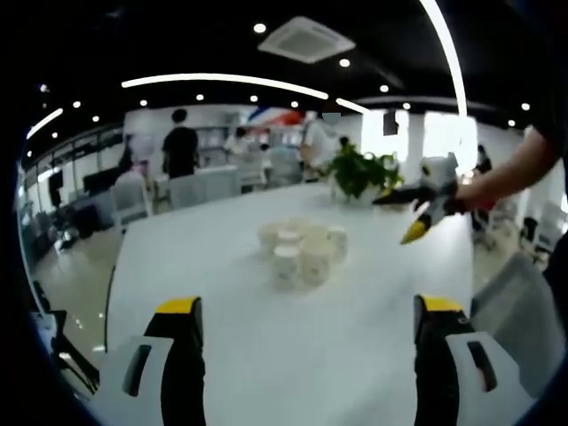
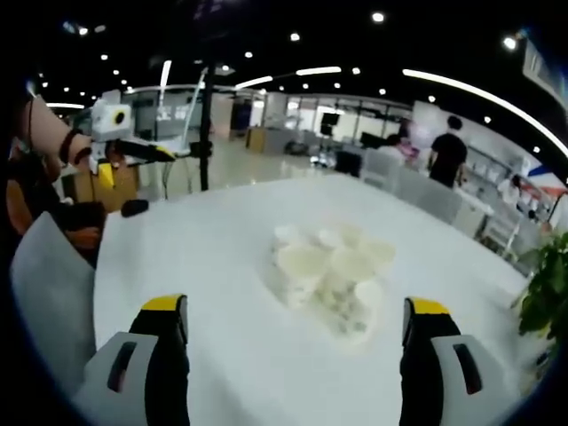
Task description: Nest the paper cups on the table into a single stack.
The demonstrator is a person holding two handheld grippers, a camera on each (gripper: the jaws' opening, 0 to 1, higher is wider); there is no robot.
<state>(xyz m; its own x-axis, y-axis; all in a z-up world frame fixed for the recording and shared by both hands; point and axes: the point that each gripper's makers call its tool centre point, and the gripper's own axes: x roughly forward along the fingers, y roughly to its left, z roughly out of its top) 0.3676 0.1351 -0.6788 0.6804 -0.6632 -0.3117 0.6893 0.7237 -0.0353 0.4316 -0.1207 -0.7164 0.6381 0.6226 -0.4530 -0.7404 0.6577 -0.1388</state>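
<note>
rising from the bottom of the left gripper view, the left gripper (image 1: 306, 333) has its two black, yellow-tipped jaws spread wide with nothing between them, over bare white table (image 1: 266, 355). the right gripper (image 2: 297, 333) stands the same way in the right gripper view: jaws wide apart, empty, above the table (image 2: 222, 373).

beyond the left gripper's jaws, near the middle of the table, sits the cluster of white paper cups (image 1: 302, 248), upright, mouths up, packed close and touching one another, not nested into one stack. in the right gripper view the paper cups (image 2: 333, 275) are blurred, so an exact count cannot be told; no print or label on them can be read.

to the right of the cups in the left gripper view, the right gripper (image 1: 415, 213) is held in a person's hand above the table, its yellow-tipped jaws parted. in the right gripper view the left gripper (image 2: 146, 153) hovers left of the cups, past the table edge.

behind the cups a green potted plant (image 1: 359, 170) stands at the far edge of the table. further back are pale chairs (image 1: 204, 186), people standing (image 1: 181, 142), and ceiling light strips (image 1: 222, 80). no writing anywhere is legible.
</note>
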